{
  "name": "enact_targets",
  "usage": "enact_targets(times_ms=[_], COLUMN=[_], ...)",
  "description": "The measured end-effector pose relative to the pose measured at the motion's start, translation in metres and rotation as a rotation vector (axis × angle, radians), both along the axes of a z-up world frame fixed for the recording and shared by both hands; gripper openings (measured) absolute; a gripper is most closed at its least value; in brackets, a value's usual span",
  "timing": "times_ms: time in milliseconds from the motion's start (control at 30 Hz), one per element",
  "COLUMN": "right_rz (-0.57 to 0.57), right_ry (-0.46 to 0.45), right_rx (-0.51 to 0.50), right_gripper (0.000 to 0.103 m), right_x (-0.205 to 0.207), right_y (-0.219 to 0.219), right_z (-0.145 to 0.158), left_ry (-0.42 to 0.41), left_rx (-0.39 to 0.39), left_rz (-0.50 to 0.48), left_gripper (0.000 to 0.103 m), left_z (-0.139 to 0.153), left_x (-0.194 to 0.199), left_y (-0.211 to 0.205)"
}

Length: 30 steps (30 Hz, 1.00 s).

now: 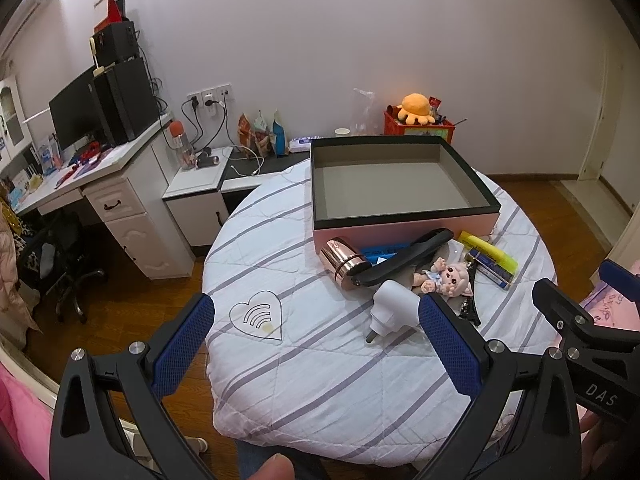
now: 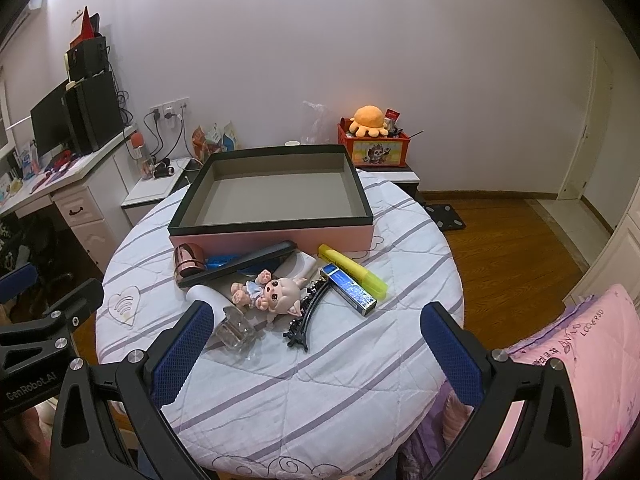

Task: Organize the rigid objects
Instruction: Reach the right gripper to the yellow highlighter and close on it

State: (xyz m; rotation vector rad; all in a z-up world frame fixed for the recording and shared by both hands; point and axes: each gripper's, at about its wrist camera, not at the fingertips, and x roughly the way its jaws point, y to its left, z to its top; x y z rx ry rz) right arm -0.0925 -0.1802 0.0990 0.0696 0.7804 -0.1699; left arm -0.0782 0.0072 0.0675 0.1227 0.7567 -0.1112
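Note:
An empty pink box with a black rim stands at the far side of the round table. In front of it lies a pile: a rose-gold cylinder, a long black case, a white plug adapter, a doll, a yellow highlighter, a blue box, a black hair clip and a small glass. My left gripper is open and empty above the table's near left. My right gripper is open and empty, near the pile.
The table wears a white striped quilted cover. A desk with monitor stands left. A red crate with an orange plush stands behind the box. Pink bedding lies at right. Wooden floor surrounds the table.

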Motion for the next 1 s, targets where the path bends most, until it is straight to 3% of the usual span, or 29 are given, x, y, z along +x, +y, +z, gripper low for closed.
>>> enact_targets(times_ms=[200,433,867,1000], right_rz=[0.003,-0.002,0.034,0.047], right_ry=[0.025,0.112,0.212,0.237], right_rx=[0.0,0.018,0.039,0.021], right_gripper=[0.103,0.103,0.103,0.093], right_x=[0.018,0.055,0.127,0.142], right_y=[-0.005,-0.033,-0.068,-0.077], right_z=[-0.013,-0.054,-0.096,-0.104], left_ry=[0.054,0.137,0.174,0.175], left_rx=[-0.014,-0.005,0.019,0.024], left_rz=[-0.007,0.033,0.025,0.026], left_gripper=[0.103,0.103,0.103,0.103], left_z=[-0.019,-0.052,-0.074,-0.076], left_x=[0.026,0.07,0.128,0.137], left_y=[0.003,0.015,0.001,-0.001])
